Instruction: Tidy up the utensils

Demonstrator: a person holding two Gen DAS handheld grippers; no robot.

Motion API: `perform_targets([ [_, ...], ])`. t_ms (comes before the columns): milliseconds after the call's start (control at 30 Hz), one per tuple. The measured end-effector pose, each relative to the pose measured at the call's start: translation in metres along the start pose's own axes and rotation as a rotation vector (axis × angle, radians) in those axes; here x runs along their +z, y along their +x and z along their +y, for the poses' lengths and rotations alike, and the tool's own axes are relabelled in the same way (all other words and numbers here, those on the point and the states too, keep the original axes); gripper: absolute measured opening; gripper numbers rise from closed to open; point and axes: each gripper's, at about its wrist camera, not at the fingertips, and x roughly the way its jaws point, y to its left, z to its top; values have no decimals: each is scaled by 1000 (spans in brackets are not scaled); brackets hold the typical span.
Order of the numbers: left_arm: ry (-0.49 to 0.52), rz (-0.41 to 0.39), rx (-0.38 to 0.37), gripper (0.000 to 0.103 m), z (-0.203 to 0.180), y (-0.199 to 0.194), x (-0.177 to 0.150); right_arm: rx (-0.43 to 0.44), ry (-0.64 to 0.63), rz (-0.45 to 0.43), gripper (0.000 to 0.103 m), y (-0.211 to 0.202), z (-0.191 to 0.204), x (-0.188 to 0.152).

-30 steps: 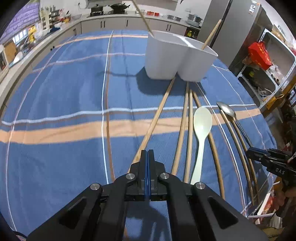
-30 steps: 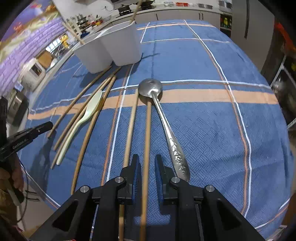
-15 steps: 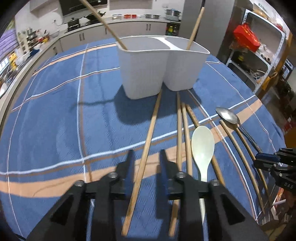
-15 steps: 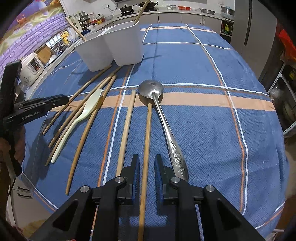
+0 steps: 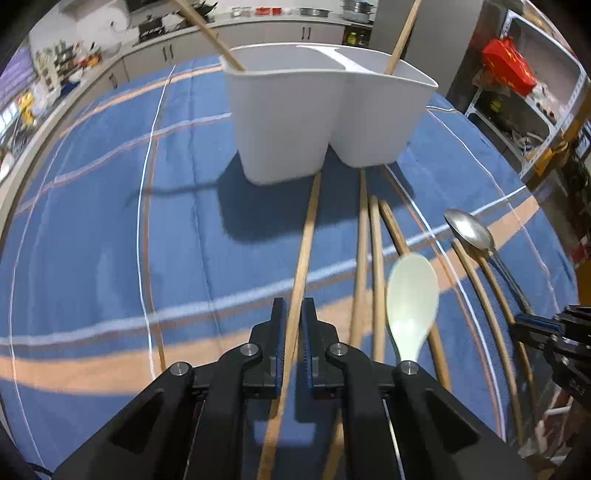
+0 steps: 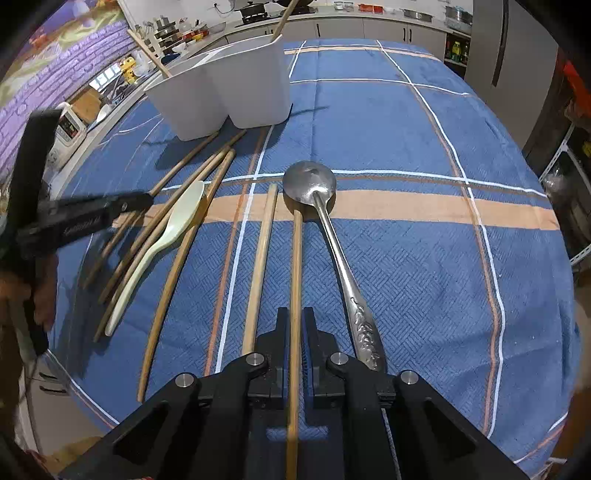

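Note:
A white two-compartment holder (image 5: 288,122) (image 6: 221,92) stands on the blue plaid cloth, one chopstick (image 5: 207,33) leaning in each side. Several wooden chopsticks, a pale green spoon (image 5: 412,291) (image 6: 181,218) and a metal spoon (image 5: 469,230) (image 6: 310,181) lie in front of it. My left gripper (image 5: 293,306) (image 6: 147,199) is closing on the leftmost chopstick (image 5: 306,236), its pads against the stick. The jaws of my right gripper (image 6: 295,314) (image 5: 524,325) are closing on the chopstick (image 6: 296,258) beside the metal spoon's handle. Both point steeply down.
The cloth's near edge (image 6: 92,402) drops off just below the utensils. A person's hand (image 6: 22,291) holds the left gripper at the table's left side. A kitchen counter (image 5: 258,22) runs behind, and a shelf with a red bag (image 5: 509,66) stands at the right.
The left gripper moved forward toward the holder, opened around the leftmost chopstick, then narrowed onto it. The right gripper stayed in place and its jaws narrowed onto its chopstick.

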Motion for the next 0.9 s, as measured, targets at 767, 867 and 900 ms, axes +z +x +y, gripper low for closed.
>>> perform_targets([
  [767, -86, 80, 32, 6, 28, -34, -63, -84, -147, 194, 7, 0, 16, -5],
  [867, -40, 106, 57, 7, 23, -26, -49, -94, -159, 240, 7, 6, 16, 4],
  [900, -31, 109, 63, 7, 22, -25, -45, -101, -166, 257, 7, 8, 18, 8],
])
